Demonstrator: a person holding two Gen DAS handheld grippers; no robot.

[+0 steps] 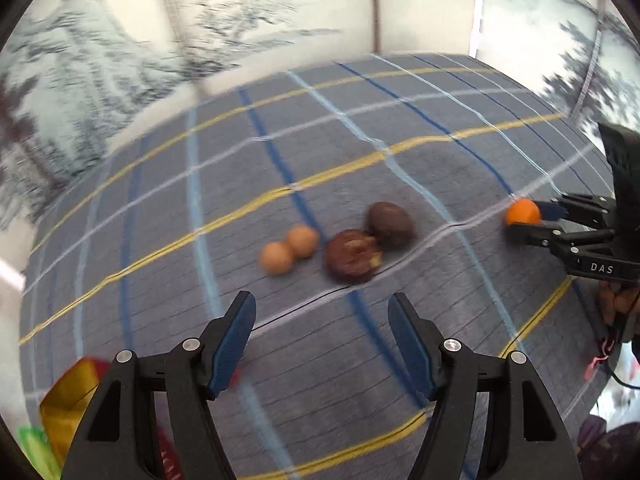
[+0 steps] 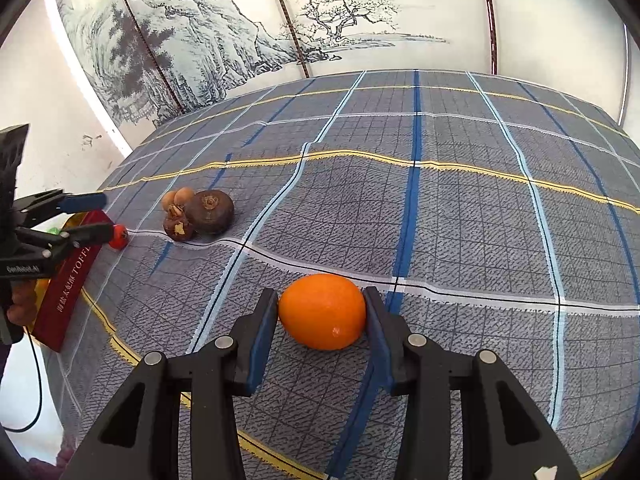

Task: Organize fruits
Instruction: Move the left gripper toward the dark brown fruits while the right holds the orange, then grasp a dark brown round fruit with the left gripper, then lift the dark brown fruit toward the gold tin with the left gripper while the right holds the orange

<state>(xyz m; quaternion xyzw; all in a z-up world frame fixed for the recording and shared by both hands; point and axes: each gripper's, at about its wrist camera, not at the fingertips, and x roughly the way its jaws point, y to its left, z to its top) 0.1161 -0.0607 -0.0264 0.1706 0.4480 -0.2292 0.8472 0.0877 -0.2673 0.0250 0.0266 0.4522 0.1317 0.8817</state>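
Note:
My right gripper (image 2: 322,312) is shut on an orange (image 2: 323,311), just above the plaid tablecloth (image 2: 460,220); it also shows in the left wrist view (image 1: 532,217) holding the orange (image 1: 521,211). My left gripper (image 1: 322,316) is open and empty, above the cloth in front of a cluster of fruit: two dark mangosteens (image 1: 352,255) (image 1: 390,224) and two small tan round fruits (image 1: 290,248). The same cluster (image 2: 200,214) lies at the left in the right wrist view, near the left gripper (image 2: 100,216).
A dark red box marked TOFFEE (image 2: 66,284) lies at the table's left edge, with a small red fruit (image 2: 119,237) beside it. A yellow packet (image 1: 68,400) sits at the lower left. A painted screen (image 2: 240,32) stands behind the table.

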